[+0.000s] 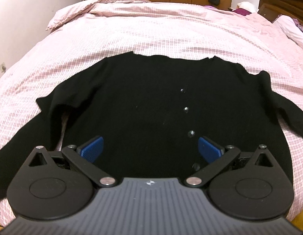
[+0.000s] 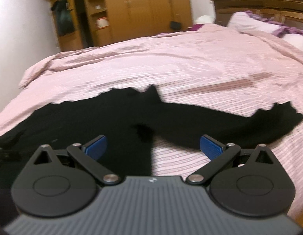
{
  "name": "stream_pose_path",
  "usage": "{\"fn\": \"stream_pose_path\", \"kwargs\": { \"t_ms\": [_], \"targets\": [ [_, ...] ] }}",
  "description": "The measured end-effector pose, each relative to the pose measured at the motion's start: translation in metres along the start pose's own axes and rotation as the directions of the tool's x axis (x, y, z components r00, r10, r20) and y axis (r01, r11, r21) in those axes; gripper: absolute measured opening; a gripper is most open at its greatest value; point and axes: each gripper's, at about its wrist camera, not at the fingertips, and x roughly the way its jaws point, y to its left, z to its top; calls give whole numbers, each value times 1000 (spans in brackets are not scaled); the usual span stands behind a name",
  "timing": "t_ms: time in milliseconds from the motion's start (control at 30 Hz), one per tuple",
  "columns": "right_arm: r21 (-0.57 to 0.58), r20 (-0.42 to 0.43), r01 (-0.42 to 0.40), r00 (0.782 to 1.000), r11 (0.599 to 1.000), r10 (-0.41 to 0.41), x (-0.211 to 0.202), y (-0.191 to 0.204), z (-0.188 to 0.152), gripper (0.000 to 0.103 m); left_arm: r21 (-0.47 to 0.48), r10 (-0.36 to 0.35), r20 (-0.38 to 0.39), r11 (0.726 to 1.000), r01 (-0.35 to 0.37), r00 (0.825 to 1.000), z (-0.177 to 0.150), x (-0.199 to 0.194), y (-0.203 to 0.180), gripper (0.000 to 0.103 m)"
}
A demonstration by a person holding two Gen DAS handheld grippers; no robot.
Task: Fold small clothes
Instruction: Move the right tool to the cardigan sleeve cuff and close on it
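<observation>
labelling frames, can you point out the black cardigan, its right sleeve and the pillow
black cardigan (image 1: 143,98): left wrist view, middle of the front panel.
right sleeve (image 2: 219,123): right wrist view, mid-length of the outstretched sleeve.
pillow (image 2: 249,22): right wrist view, its pale top by the headboard.

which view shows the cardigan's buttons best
The left wrist view: the black cardigan lies flat and sharp, its row of buttons clear. The right wrist view is blurred and shows mostly one sleeve; no buttons can be made out.
</observation>
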Motion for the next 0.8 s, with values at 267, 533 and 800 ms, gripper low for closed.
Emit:
{"fn": "stream_pose_path", "kwargs": {
  "t_ms": [267,533,800],
  "targets": [
    [146,-48,123,992,982,-117,17,-87,8,103,19,6,-23,1000,-5,1000,13,25,-12,103],
    [288,-101,215,976,933,-193,37,-154,5,103,30,15,-71,999,-13,997,8,56,-20,103],
    [423,-136,212,976,881,-170,73,-189,-8,103,22,-5,-119,1000,7,993,-4,86,-23,103]
  ]
}}
